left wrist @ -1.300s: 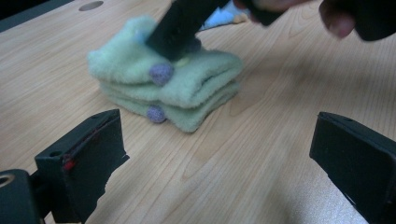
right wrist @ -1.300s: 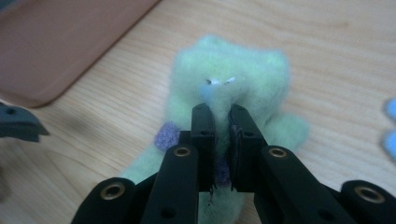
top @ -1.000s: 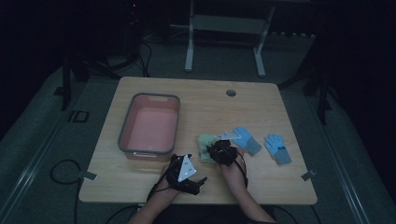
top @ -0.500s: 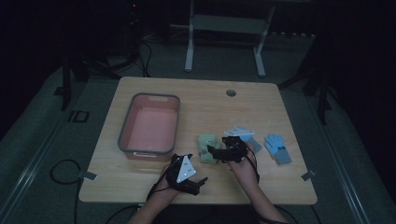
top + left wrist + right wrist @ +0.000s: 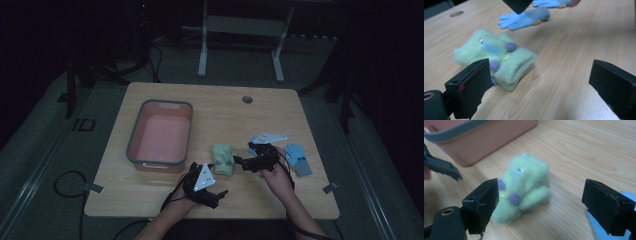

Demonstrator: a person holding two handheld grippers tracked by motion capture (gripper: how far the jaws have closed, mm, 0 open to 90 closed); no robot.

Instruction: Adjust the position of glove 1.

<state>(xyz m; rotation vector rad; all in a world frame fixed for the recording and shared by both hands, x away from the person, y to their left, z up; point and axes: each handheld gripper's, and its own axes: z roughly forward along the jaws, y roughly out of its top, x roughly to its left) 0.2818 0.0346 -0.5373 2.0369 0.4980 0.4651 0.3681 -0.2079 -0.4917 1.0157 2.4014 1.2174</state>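
Observation:
A folded pair of fuzzy green gloves with purple dots lies on the wooden table, right of the pink bin. My right gripper sits just right of it, pointing left. Its jaws have just been opening and stand open. The green gloves lie on the table ahead of the right gripper, untouched by either pad. My left gripper rests near the front edge, open and holding nothing. In the left gripper view the green gloves lie ahead to the left, with a blue glove beyond.
The pink bin with a grey rim stands at the left of the table, its wall close behind the green gloves. A blue glove lies right of my right hand. A round hole sits near the table's far edge.
My right gripper has pulled back to the right, off the green gloves, and its jaws have spread. The green gloves stay on the table. The left gripper has stayed put.

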